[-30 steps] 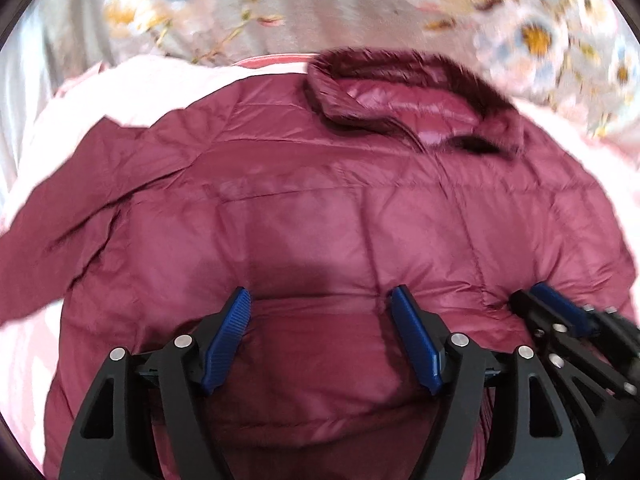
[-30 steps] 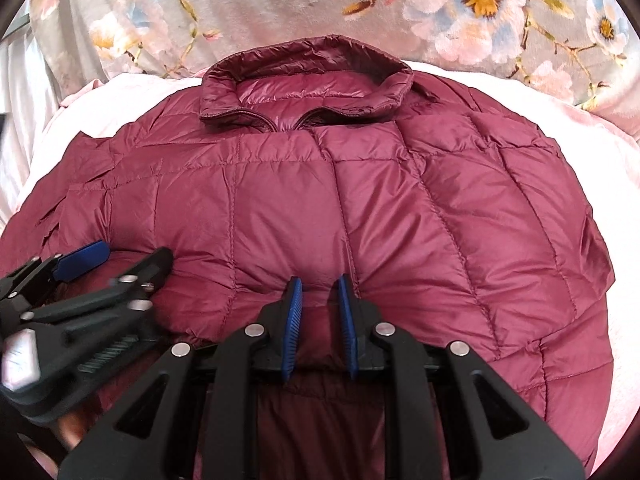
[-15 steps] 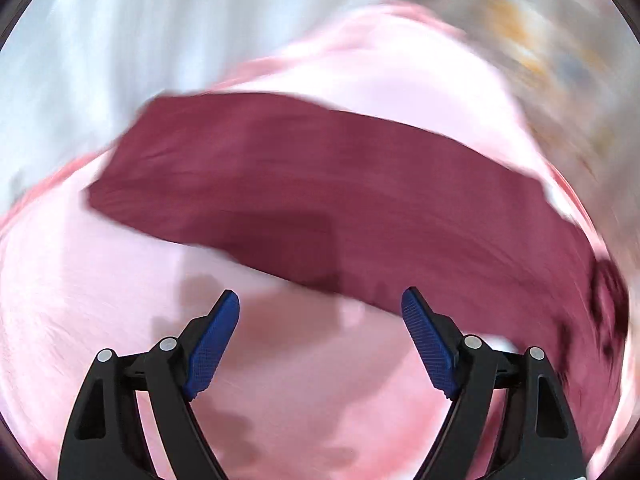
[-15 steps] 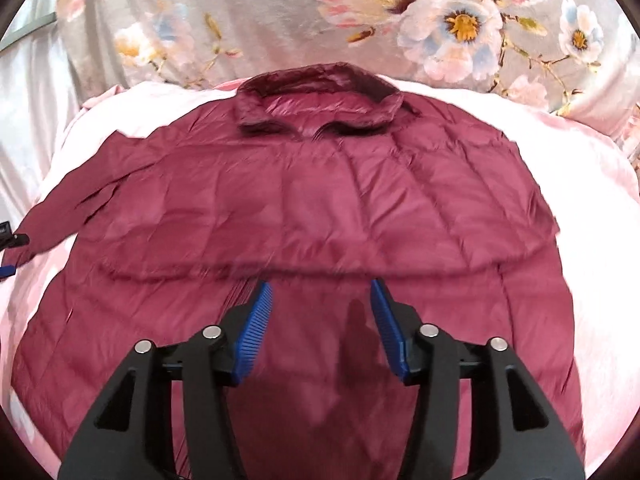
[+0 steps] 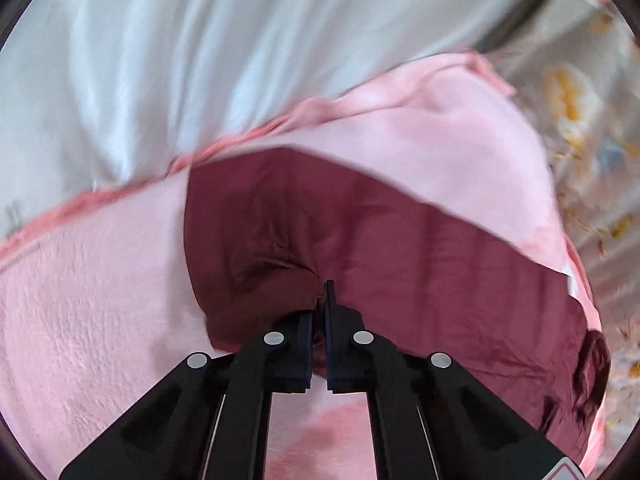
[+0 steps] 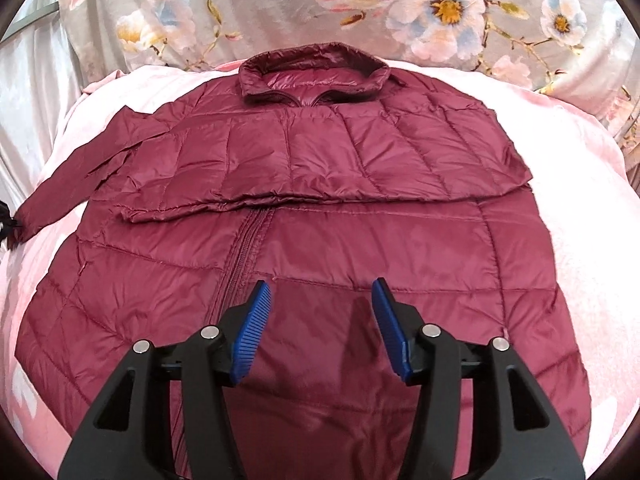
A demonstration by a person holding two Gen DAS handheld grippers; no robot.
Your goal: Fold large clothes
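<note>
A maroon quilted puffer jacket (image 6: 320,208) lies flat on a pink blanket (image 6: 592,240), collar at the far side, front zipper up. One sleeve is folded across the chest; the other sleeve (image 6: 80,160) stretches out to the left. My right gripper (image 6: 322,320) is open and empty, above the jacket's lower front. In the left wrist view my left gripper (image 5: 318,312) is shut on the cuff end of the outstretched sleeve (image 5: 320,232), pinching the fabric against the blanket (image 5: 80,300).
A grey floral cloth (image 6: 400,12) hangs behind the blanket's far edge. A white satin sheet (image 5: 200,60) lies beyond the blanket's left edge.
My left gripper swung from the jacket body to the outstretched sleeve and shut on its cuff. My right gripper opened, let go of the fabric and pulled back from the jacket.
</note>
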